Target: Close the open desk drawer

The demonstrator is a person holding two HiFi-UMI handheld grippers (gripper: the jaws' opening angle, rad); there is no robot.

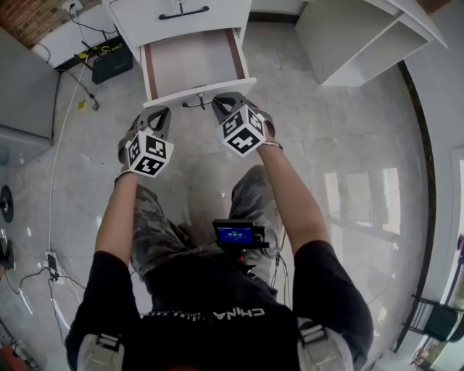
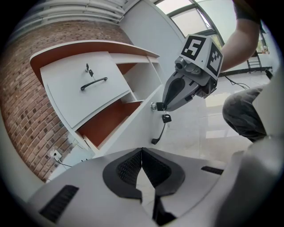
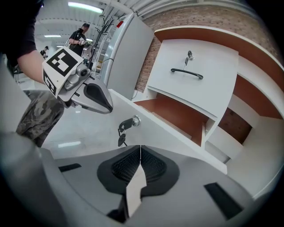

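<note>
The open desk drawer (image 1: 193,61) juts toward me, its brown inside showing behind a white front panel (image 1: 197,93). Both grippers are pressed tip-first against that panel. My left gripper (image 1: 162,112) is shut and empty, left of the lock. My right gripper (image 1: 218,102) is also shut and empty, right of the lock. In the left gripper view the shut pads (image 2: 133,166) face the panel (image 2: 128,128), with the key lock (image 2: 155,106), the hanging key (image 2: 166,118) and the black handle (image 2: 158,135) ahead. The right gripper view shows the lock (image 3: 132,121) and the left gripper (image 3: 95,98).
A closed upper drawer (image 1: 181,22) with a black handle (image 1: 183,12) sits above the open one. A white shelf unit (image 1: 362,36) stands at the right. A black box (image 1: 112,64) and cables (image 1: 54,167) lie on the floor at the left. My knees are just below the grippers.
</note>
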